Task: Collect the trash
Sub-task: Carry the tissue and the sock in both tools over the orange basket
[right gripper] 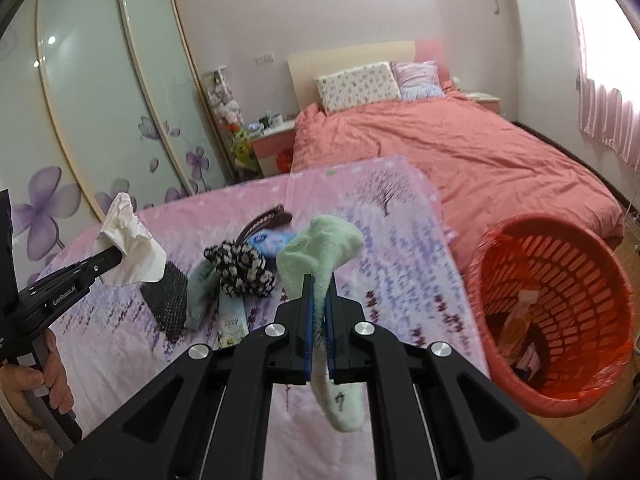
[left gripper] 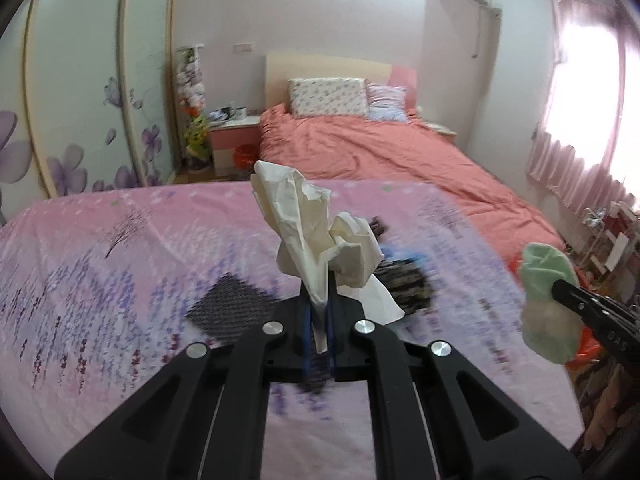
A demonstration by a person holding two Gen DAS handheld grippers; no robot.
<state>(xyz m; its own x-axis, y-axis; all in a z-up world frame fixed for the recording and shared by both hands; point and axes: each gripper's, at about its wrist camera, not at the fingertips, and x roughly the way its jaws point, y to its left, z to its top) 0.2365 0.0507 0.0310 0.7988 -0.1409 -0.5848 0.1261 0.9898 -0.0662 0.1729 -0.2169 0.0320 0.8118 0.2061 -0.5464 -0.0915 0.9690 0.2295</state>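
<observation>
A pink floral sheet (right gripper: 132, 332) covers the table. On it lie a black-and-white knit piece (right gripper: 240, 268), a dark mesh pouch (right gripper: 166, 300) and a pale green sock (right gripper: 200, 296)

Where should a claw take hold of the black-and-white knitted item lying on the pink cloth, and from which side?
Pinch the raised top of the black-and-white knitted item from above. It lies bunched in a soft mound, with a light green cloth and a blue packet crowding its sides.

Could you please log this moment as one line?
left tongs: shut on tissue | right tongs: shut on sock | bin: beside table
</observation>
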